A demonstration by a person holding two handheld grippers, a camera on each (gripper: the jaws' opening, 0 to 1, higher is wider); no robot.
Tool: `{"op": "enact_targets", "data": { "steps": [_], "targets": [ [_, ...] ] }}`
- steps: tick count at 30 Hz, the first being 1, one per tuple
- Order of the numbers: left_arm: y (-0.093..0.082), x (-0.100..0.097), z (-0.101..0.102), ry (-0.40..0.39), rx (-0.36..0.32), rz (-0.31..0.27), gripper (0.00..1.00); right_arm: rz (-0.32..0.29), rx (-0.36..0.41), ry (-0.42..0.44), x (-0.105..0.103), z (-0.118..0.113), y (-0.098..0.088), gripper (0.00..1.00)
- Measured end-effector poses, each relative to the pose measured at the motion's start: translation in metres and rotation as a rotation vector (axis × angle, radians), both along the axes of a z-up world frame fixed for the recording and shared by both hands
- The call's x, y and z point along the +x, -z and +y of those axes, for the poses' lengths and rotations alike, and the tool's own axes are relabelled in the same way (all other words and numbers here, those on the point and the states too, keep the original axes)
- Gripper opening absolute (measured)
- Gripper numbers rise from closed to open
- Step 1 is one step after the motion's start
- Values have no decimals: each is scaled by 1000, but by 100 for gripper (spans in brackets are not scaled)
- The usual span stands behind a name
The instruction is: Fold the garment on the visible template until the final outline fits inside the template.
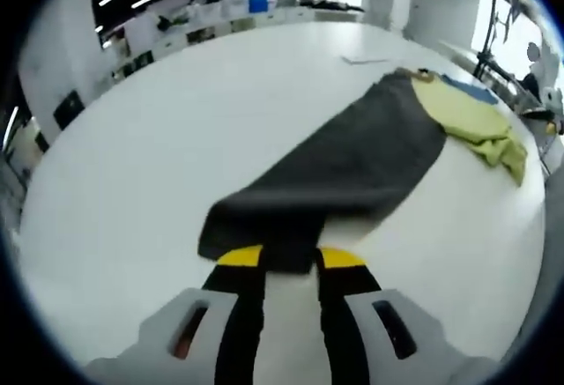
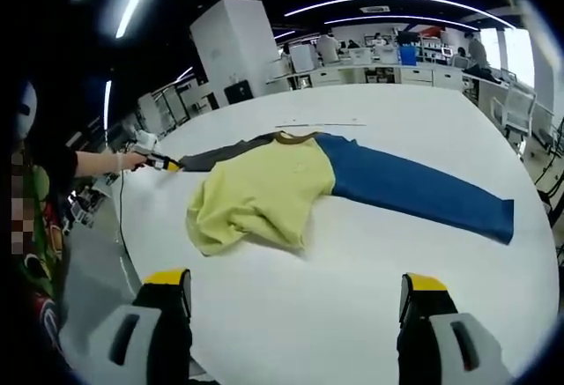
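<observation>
Left gripper view has the garment (image 1: 352, 160) running away from the camera across the white worktop (image 1: 159, 138): a dark grey sleeve (image 1: 335, 173) whose cuff end lies between the yellow-tipped jaws of the left gripper (image 1: 291, 257), with the yellow-green body (image 1: 471, 121) and a sliver of blue beyond it. The jaws look pressed onto the cuff edge, pinching it. Right gripper view gives the whole piece: the yellow-green torso (image 2: 260, 196) is crumpled and partly doubled over near the middle of the worktop, the blue sleeve (image 2: 414, 187) stretches flat toward the far right edge, and the grey sleeve (image 2: 211, 154) reaches left to where a person's hand holds the left gripper (image 2: 163, 163) at its cuff. The right gripper (image 2: 295, 292) hangs near the close edge with its jaws spread wide and nothing between them, well apart from the cloth. No template outline can be made out on the worktop in either view. Judging by this, the step in hand is the sleeve fold, begun on the grey side. The next move likely calls for carrying that cuff up and over onto the torso, while the free gripper takes the blue cuff or steadies the rumpled body so it does not drag.
</observation>
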State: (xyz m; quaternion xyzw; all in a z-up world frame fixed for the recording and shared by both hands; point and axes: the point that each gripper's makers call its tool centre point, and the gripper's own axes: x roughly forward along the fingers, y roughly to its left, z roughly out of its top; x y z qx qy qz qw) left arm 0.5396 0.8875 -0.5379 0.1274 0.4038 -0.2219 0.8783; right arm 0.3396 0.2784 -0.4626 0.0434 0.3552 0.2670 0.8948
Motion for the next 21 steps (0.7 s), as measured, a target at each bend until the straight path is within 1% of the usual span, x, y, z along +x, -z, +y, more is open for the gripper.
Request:
{"op": "enact_targets", "data": {
  "steps": [3,6,8,10,16,21],
  "targets": [
    [0,-1,1,4,27,-4,8,-1,3,0,0,1,0,100],
    [-1,-2,1,1,28,-4,8,1,2,-2,0,1,1,100],
    [-2,-3,2,1,35,-4,6,1,5,-2,0,1,1,100],
    [-5,-6,4,-3,29,-6,3,-1,3,-1,0,1,1,100],
    [-7,-13,21,-48,40,-3,4,0,4,3,-1,-1,2,100],
    [-10,-19,32,-81,35,-3,4,1,11,3,-2,2,3,100]
  ]
}}
